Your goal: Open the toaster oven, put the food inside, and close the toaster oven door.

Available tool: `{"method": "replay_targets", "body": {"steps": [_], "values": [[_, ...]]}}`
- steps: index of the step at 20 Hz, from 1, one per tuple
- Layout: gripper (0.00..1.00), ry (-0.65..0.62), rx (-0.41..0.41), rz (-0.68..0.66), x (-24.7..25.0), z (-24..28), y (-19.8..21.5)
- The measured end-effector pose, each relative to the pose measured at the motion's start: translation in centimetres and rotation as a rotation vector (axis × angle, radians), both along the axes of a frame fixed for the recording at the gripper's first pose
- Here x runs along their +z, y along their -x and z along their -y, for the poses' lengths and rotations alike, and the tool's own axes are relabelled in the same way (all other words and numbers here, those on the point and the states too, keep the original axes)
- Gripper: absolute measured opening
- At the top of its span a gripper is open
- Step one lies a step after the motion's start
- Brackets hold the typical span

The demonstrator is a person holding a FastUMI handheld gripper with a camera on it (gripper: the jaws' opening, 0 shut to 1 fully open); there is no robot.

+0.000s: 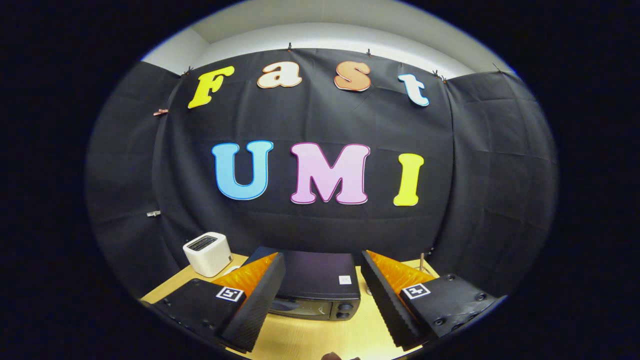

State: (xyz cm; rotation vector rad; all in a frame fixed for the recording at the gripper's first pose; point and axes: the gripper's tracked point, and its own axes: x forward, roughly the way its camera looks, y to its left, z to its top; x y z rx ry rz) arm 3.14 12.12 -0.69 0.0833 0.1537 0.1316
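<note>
A black toaster oven (320,280) stands on the wooden table just ahead of my fingers, seen from above and in front. Its flat top shows between the fingers, and a strip of its front with two knobs (344,310) shows below. The door looks closed. My gripper (322,300) is open, raised above the table, with nothing between its fingers. A small dark rounded thing (332,356) peeks in at the near table edge; I cannot tell what it is.
A white pop-up toaster (207,253) stands on the table to the left of the oven, near the black cloth wall. A thin upright rod (421,261) rises at the back right. Light wooden table (310,340) lies in front of the oven.
</note>
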Motion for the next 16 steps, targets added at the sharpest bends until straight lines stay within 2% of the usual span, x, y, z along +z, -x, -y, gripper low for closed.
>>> {"method": "replay_targets", "body": {"steps": [8,16], "values": [[0.99,0.022,-0.047,0.037,1.5,2.7,0.8],[0.99,0.019,-0.050,0.029,1.4,3.1,1.2]]}}
